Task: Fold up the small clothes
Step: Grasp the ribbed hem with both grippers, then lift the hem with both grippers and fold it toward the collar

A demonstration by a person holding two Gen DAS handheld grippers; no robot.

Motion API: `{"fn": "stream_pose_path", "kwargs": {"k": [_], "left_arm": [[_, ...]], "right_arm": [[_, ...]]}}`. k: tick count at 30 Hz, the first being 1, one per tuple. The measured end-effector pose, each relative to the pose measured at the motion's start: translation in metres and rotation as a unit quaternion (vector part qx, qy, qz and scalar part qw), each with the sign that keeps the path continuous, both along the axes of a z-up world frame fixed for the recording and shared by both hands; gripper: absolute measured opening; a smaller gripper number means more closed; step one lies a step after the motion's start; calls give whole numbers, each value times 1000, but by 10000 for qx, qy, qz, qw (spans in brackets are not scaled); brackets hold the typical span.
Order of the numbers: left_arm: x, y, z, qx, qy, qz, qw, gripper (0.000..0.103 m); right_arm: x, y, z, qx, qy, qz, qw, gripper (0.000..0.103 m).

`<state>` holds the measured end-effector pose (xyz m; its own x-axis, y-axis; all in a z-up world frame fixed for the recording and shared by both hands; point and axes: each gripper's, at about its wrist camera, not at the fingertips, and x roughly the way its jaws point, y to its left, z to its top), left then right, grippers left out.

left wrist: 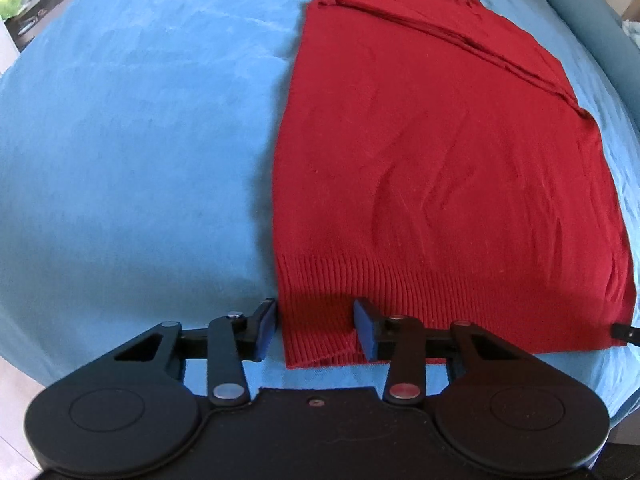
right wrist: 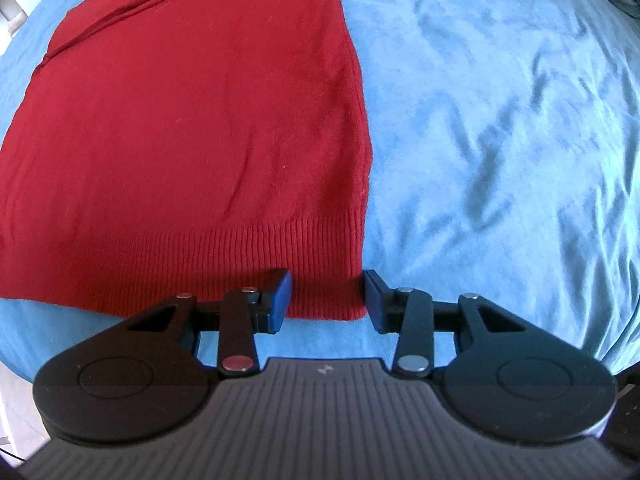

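A red knit sweater (left wrist: 432, 152) lies flat on a blue bedcover (left wrist: 132, 152), ribbed hem nearest me, sleeves folded across its far part. My left gripper (left wrist: 316, 330) is open, its jaws standing either side of the hem's left corner. In the right wrist view the sweater (right wrist: 192, 128) fills the left half. My right gripper (right wrist: 326, 300) is open, its jaws standing either side of the hem's right corner. A black tip of the right gripper (left wrist: 628, 333) shows at the right edge of the left wrist view.
The blue bedcover (right wrist: 500, 120) is wrinkled to the right of the sweater. A grey-blue cushion (left wrist: 592, 28) lies at the far right. Shelves and clutter (left wrist: 28, 4) stand beyond the bed's far left edge.
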<state>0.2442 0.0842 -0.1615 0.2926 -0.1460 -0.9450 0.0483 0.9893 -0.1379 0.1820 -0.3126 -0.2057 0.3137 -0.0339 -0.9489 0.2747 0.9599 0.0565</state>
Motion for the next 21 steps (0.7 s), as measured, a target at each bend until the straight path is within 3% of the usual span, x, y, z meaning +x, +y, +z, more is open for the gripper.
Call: {"fn": "stream_pose_path", "kwargs": {"k": [1, 2, 3, 4, 7, 12, 18, 21], "left_arm": [[0, 1, 0, -28, 31, -5, 10000, 33], [-1, 2, 0, -50, 70, -14, 10000, 22], [-2, 3, 0, -59, 112, -36, 9999, 11], [-2, 3, 0, -50, 144, -66, 9999, 6], [0, 2, 3, 17, 178, -170, 9997, 5], [2, 5, 28, 66, 101, -170, 9998, 5], [19, 11, 89, -154, -196, -15, 9997, 4], [44, 9, 127, -269, -601, 118, 9978, 4]], "right_arm": [[0, -1, 0, 2, -5, 9, 10000, 53], [0, 0, 0, 16, -13, 25, 10000, 51], [1, -1, -2, 41, -12, 48, 10000, 45], [2, 0, -2, 56, -6, 84, 9999, 39], [5, 1, -1, 89, 21, 160, 9998, 24], [7, -11, 17, 390, -92, 48, 9992, 21], [18, -32, 83, 978, -688, -222, 9926, 21], [43, -46, 124, 1262, -1191, -435, 9839, 21]]}}
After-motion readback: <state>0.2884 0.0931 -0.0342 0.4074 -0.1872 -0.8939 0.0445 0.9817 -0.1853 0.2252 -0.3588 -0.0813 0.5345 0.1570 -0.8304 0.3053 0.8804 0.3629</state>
